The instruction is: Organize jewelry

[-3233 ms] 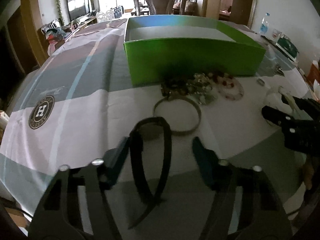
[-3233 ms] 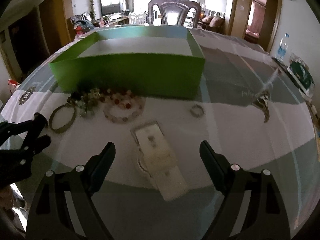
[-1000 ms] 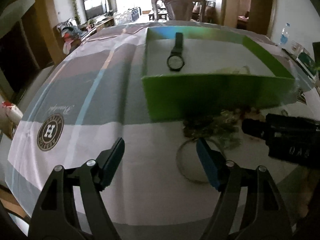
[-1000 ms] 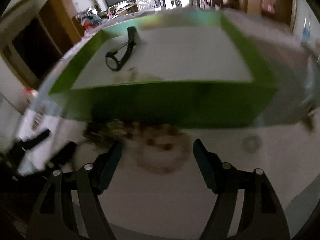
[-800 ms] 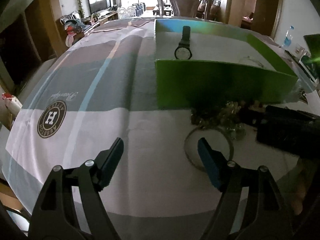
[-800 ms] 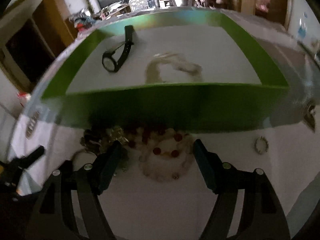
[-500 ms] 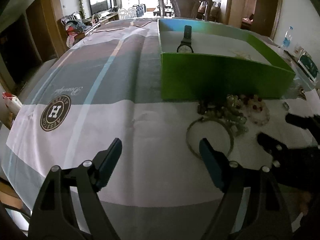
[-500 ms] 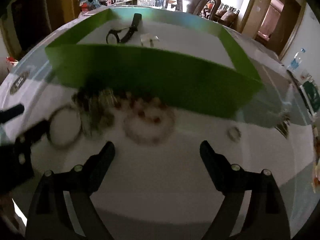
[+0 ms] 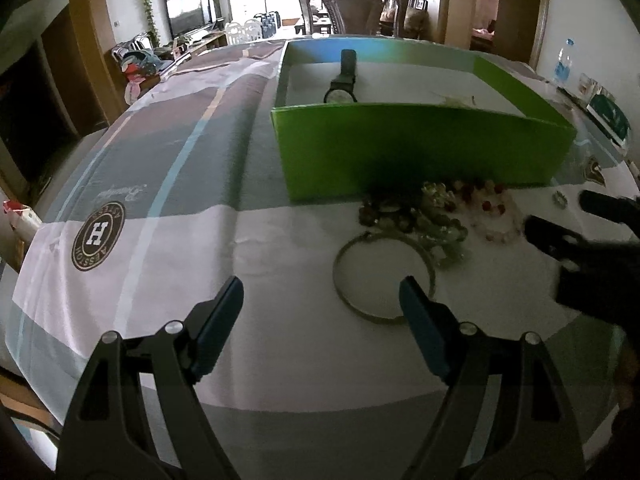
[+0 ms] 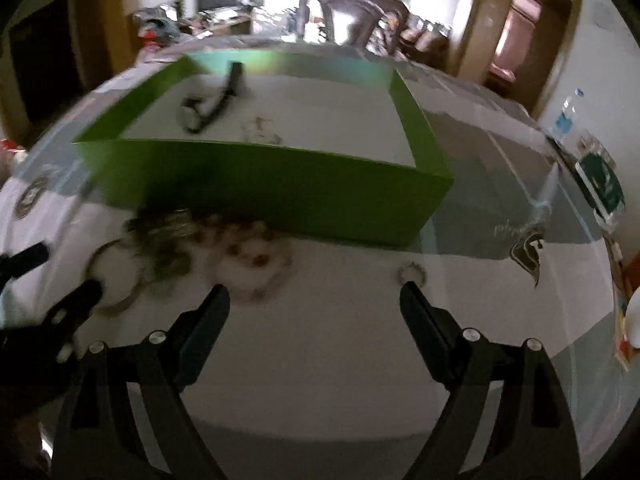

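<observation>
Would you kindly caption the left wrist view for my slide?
Open left gripper hovers before a bangle; a watch lies in the green box.

I see a bright green box (image 9: 420,152) with a white floor, its far wall shading to blue. Inside lies a black watch (image 9: 343,80) with a pale face. The tablecloth (image 9: 160,184) is blocked in white and grey with a light blue stripe, and carries a dark brown round badge (image 9: 98,236) with a white H. In front of the box sit a dull gold bangle (image 9: 382,276), a murky olive-and-gold bead cluster (image 9: 420,216), and a pale pink bracelet (image 9: 492,216) dotted with red beads. Both grippers, left (image 9: 322,300) and right (image 10: 314,304), are black with dark blue pads.
</observation>
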{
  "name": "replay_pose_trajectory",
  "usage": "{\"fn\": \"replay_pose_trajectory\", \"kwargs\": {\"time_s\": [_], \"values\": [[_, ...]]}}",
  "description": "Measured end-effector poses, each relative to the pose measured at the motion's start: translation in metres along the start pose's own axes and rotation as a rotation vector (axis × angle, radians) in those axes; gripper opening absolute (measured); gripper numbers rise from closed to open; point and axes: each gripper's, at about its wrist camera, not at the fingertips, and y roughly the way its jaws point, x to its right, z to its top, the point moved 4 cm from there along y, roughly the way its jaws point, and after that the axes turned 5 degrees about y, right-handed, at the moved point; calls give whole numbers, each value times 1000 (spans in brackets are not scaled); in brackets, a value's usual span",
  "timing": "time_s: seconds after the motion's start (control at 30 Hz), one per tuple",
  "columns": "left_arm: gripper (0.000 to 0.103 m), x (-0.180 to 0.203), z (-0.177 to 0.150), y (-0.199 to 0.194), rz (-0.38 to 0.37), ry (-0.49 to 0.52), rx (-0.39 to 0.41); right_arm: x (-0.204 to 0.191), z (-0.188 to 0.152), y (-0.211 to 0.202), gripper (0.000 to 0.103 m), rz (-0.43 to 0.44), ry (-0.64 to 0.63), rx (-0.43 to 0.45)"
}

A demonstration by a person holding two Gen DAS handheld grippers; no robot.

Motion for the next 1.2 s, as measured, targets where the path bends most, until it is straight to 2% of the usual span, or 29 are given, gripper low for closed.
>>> {"fn": "replay_pose_trajectory", "kwargs": {"time_s": [0.07, 0.1, 0.3, 0.4, 0.57, 0.67, 0.73, 0.87, 1.03, 1.17, 1.2], "values": [[82, 0, -1, -2, 4, 3, 5, -3, -3, 10, 85, -4, -4, -42], [82, -2, -3, -3, 7, 1, 7, -3, -4, 10, 85, 2, 1, -37], [83, -12, -6, -5, 19, -22, 9, 6, -32, -10, 85, 33, -28, -69], [83, -10, -6, -5, 29, -19, 9, 17, -40, -19, 85, 73, 10, -64], [83, -6, -4, -2, 34, -13, 6, 32, -29, -32, 85, 81, 74, 3], [83, -7, -1, 0, 39, -23, -1, 26, -8, -27, 85, 95, 82, 44], [83, -6, -2, 0, 39, -23, -3, 14, 6, -15, 85, 76, 56, 34], [83, -8, -3, -1, 42, -20, -4, -3, 15, 11, 85, 21, -14, -14], [83, -12, -4, -2, 43, -33, -6, 7, -9, 2, 85, 13, -31, -64], [83, -13, -5, -3, 44, -33, -4, 23, -24, -9, 85, 51, 4, -71], [83, -12, -5, -2, 45, -34, -8, 26, -21, -12, 85, 66, 21, -50]]}}
